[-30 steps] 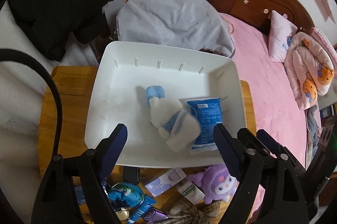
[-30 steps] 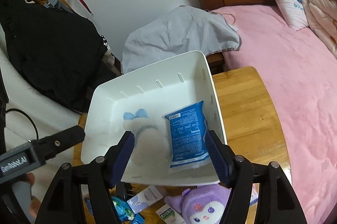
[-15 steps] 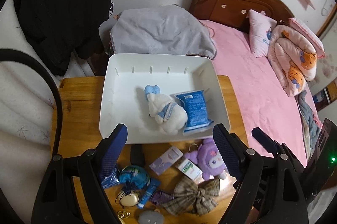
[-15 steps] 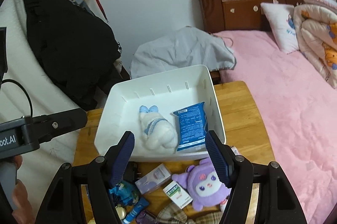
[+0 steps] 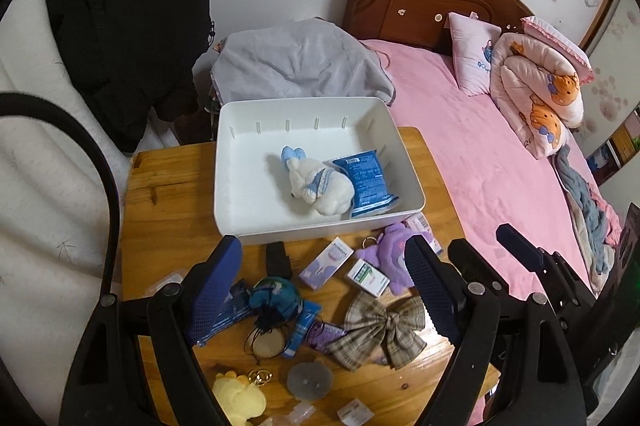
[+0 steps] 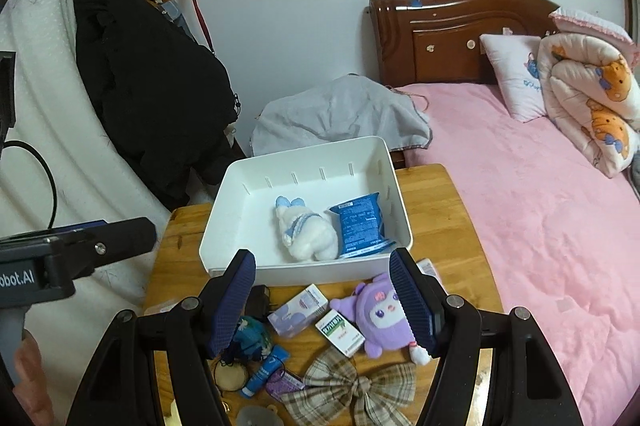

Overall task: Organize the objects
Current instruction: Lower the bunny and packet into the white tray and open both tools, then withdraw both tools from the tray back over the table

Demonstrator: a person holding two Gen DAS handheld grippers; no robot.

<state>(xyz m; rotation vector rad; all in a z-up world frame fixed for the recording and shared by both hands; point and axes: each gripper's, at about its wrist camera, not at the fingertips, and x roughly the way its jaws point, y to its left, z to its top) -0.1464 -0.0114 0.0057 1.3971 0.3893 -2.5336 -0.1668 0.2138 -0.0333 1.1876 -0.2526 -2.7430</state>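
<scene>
A white bin (image 5: pixel 219 169) (image 6: pixel 218 222) stands at the back of the wooden table (image 5: pixel 160 185). In it lie a white plush rabbit (image 5: pixel 320 185) (image 6: pixel 306 234) and a blue packet (image 5: pixel 366 181) (image 6: pixel 360 226). In front of the bin are a purple plush (image 5: pixel 390 258) (image 6: pixel 380 314), a plaid bow (image 5: pixel 380 326) (image 6: pixel 352 382), a purple box (image 5: pixel 326 262) (image 6: pixel 296 310), a green-and-white box (image 5: pixel 368 276) (image 6: pixel 340 332) and a teal pouch (image 5: pixel 276 296). My left gripper (image 5: pixel 322 284) and my right gripper (image 6: pixel 323 300) both hang open above this clutter, holding nothing.
A yellow plush (image 5: pixel 238 394), a grey disc (image 5: pixel 310 380) and a black charger (image 5: pixel 278 258) also lie on the table. A pink bed (image 5: pixel 480 165) runs along the right. Behind the bin are a grey cloth (image 5: pixel 296 65) and a hanging black coat (image 5: pixel 120 5).
Both grippers have drawn back and up from the bin, so the cluttered table front came into view. The white plush rabbit, blurred a second ago, now lies still in the bin.
</scene>
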